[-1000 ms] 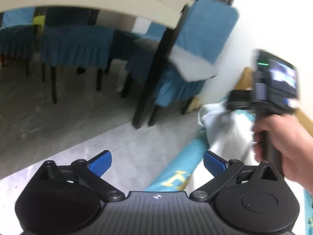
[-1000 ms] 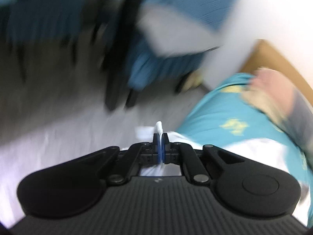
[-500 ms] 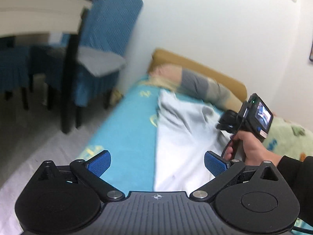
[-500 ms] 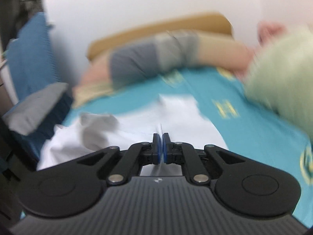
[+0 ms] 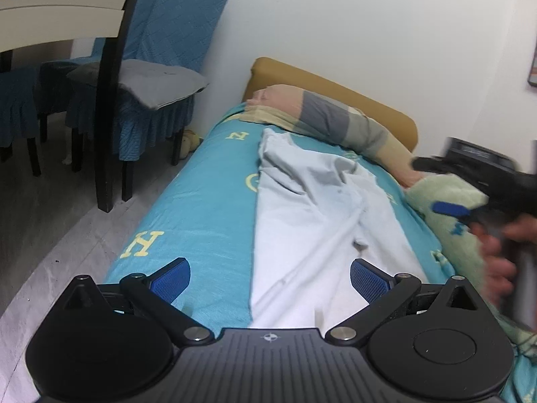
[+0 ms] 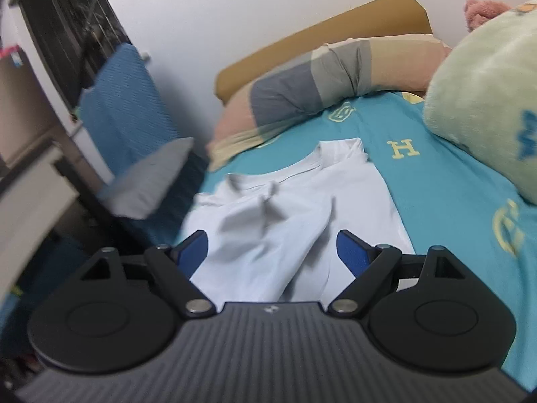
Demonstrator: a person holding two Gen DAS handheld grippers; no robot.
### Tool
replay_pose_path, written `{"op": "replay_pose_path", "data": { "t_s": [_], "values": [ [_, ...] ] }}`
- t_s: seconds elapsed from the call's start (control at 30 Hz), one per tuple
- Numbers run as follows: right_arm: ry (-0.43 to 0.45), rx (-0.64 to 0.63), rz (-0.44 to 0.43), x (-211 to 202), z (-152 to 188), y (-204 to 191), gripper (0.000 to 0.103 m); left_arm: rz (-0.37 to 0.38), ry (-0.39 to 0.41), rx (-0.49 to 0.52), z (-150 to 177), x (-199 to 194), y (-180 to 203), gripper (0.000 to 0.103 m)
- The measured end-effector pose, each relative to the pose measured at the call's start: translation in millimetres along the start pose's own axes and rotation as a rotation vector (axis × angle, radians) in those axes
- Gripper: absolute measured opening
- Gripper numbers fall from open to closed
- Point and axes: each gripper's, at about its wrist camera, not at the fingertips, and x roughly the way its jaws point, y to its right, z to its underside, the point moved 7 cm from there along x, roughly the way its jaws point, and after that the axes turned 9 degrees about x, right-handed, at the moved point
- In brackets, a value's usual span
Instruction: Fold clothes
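Left wrist view: the white garment [image 5: 312,208] lies lengthwise on the bed [image 5: 201,208], its far end just short of the striped pillow [image 5: 335,117] at the headboard. One long edge runs straight; the side away from that edge is doubled over in a rumpled ridge. The left gripper [image 5: 268,275] hangs over the garment's near end with its blue pads spread wide and nothing between them. On the side of the garment away from the blue chair [image 5: 161,50], the right gripper [image 5: 449,210] shows as a blur in a hand [image 5: 500,252], in front of the green blanket [image 5: 449,208].

Right wrist view: the garment [image 6: 288,221] lies crosswise here, collar toward the pillow [image 6: 319,77], one sleeve area heaped over the body. The right gripper [image 6: 272,252] is opening, pads apart, with no cloth pinched; the fabric lies beneath them.

Progress, as I judge it: one lengthwise fold is roughly laid, unsmoothed; the other side and the crosswise folds are left.

Against the earlier frames: the right gripper was clamped on a white edge then and has let it go. The left view has swung from the floor and chairs to the bed, and half a second back the right gripper sat nearer the garment.
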Motion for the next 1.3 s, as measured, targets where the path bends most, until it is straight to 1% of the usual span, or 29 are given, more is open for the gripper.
{"op": "replay_pose_path", "data": {
  "t_s": [0.07, 0.13, 0.2, 0.27, 0.37, 0.47, 0.5, 0.53, 0.57, 0.67, 0.7, 0.73, 0.8, 0.87, 1.03, 1.1, 1.17, 1.23, 1.27, 1.3],
  "values": [
    [-0.002, -0.002, -0.012, -43, 10, -1, 0.085, -0.004, -0.012, 0.021, -2, -9, 6, 0.102],
    [0.032, 0.008, -0.018, -87, 21, 2, 0.086, -0.022, -0.029, 0.051, -5, -18, 13, 0.102],
    [0.011, -0.002, -0.002, -115, 30, 2, 0.087, -0.014, -0.043, 0.033, -9, -29, 13, 0.102],
    [0.015, -0.021, 0.000, -139, 35, 0, 0.086, 0.037, -0.060, -0.010, -13, -42, 12, 0.102],
    [0.039, -0.015, -0.027, -168, 37, -2, 0.086, 0.091, -0.117, -0.092, -11, -53, 3, 0.102],
    [0.032, 0.081, -0.079, -189, 43, 10, 0.086, 0.092, -0.243, -0.155, 2, -53, -10, 0.101],
    [0.021, 0.117, -0.087, -193, 46, 15, 0.086, 0.086, -0.289, -0.177, 8, -52, -15, 0.099],
    [0.008, 0.146, -0.090, -195, 49, 21, 0.086, 0.058, -0.334, -0.206, 14, -52, -23, 0.095],
    [-0.003, 0.166, -0.088, -196, 52, 26, 0.086, 0.030, -0.379, -0.235, 21, -52, -31, 0.094],
    [-0.019, 0.178, -0.060, -192, 57, 37, 0.086, -0.051, -0.510, -0.327, 45, -55, -52, 0.084],
    [-0.022, 0.182, -0.056, -190, 57, 40, 0.086, -0.081, -0.550, -0.349, 52, -56, -58, 0.078],
    [-0.023, 0.193, -0.055, -189, 56, 44, 0.086, -0.112, -0.581, -0.366, 59, -59, -63, 0.074],
    [-0.023, 0.220, -0.053, -187, 55, 50, 0.086, -0.160, -0.638, -0.402, 71, -71, -74, 0.068],
    [-0.025, 0.247, -0.052, -185, 55, 56, 0.086, -0.180, -0.642, -0.427, 70, -82, -77, 0.066],
    [-0.050, 0.304, -0.058, -183, 56, 69, 0.086, -0.229, -0.683, -0.299, 71, -90, -60, 0.064],
    [-0.055, 0.317, -0.064, -183, 57, 72, 0.086, -0.247, -0.716, -0.255, 77, -80, -53, 0.063],
    [-0.059, 0.322, -0.064, -183, 57, 73, 0.086, -0.262, -0.752, -0.247, 87, -70, -51, 0.062],
    [-0.064, 0.321, -0.062, -182, 58, 73, 0.086, -0.281, -0.782, -0.249, 97, -62, -51, 0.057],
    [-0.067, 0.320, -0.061, -182, 59, 73, 0.086, -0.287, -0.779, -0.245, 98, -59, -51, 0.057],
    [-0.070, 0.319, -0.059, -182, 60, 73, 0.086, -0.291, -0.775, -0.229, 97, -59, -49, 0.051]
  ]
}}
